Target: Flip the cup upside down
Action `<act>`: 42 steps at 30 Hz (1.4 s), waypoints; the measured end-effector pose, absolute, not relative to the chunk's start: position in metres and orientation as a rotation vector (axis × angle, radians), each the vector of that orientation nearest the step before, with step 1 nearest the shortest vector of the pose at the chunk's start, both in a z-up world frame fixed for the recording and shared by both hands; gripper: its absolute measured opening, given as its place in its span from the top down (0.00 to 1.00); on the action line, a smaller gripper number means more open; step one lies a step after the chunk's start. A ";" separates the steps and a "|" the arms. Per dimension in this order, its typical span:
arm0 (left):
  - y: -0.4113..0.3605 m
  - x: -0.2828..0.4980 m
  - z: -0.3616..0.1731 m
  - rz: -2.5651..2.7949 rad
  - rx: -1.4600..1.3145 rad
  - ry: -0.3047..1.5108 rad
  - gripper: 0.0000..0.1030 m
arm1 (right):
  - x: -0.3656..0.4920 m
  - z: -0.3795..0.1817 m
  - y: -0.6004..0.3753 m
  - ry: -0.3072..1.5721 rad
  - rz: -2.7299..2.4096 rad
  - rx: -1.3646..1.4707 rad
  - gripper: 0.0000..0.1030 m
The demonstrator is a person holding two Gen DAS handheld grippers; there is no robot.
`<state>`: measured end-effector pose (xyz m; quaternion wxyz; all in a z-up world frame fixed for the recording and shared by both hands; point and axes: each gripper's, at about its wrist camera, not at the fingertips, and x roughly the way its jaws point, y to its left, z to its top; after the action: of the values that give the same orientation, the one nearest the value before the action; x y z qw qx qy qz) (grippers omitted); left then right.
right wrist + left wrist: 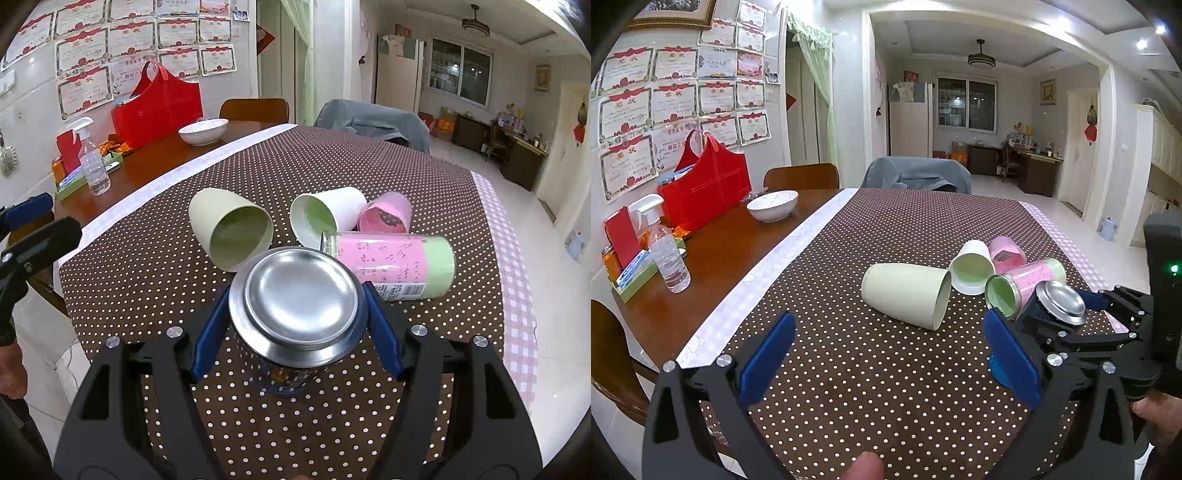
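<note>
A dark printed metal cup [299, 295] stands with its silver base up, and my right gripper [295, 299] is shut on it with the blue pads on both sides. Its mouth points down at the dotted cloth; I cannot tell whether it touches. In the left wrist view that cup [1062, 299] and the right gripper [1057, 312] are at the right. My left gripper [889, 321] is open just in front of a pale green cup [905, 295] lying on its side, not touching it. A white cup [325, 214], a pink cup [386, 216] and a pink-green tumbler [391, 262] also lie on their sides.
The brown dotted tablecloth [886, 387] covers the table's right part. On the bare wood at the left stand a white bowl [772, 205], a red bag [705, 192] and a spray bottle [666, 254]. Chairs [801, 176] stand at the far side. A person's hand [1160, 417] grips the right tool.
</note>
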<state>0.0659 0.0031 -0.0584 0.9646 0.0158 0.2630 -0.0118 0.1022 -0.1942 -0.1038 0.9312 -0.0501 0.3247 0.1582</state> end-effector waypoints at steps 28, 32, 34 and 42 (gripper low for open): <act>-0.019 0.044 -0.039 -0.049 0.040 0.472 0.04 | 0.046 -0.046 -0.228 0.477 0.292 0.076 0.06; -0.028 0.035 -0.032 -0.066 0.052 0.454 0.04 | 0.029 -0.037 -0.232 0.434 0.255 0.074 0.06; -0.031 0.030 -0.029 -0.070 0.056 0.445 0.04 | 0.020 -0.032 -0.233 0.413 0.241 0.069 0.06; -0.040 0.011 -0.021 -0.065 0.068 0.410 0.04 | -0.007 -0.022 -0.235 0.343 0.177 0.047 0.06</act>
<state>0.0108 -0.0400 -0.0210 0.9780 0.0337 0.2036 -0.0322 -0.0067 -0.2348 -0.0217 0.9811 0.0234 0.1706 0.0880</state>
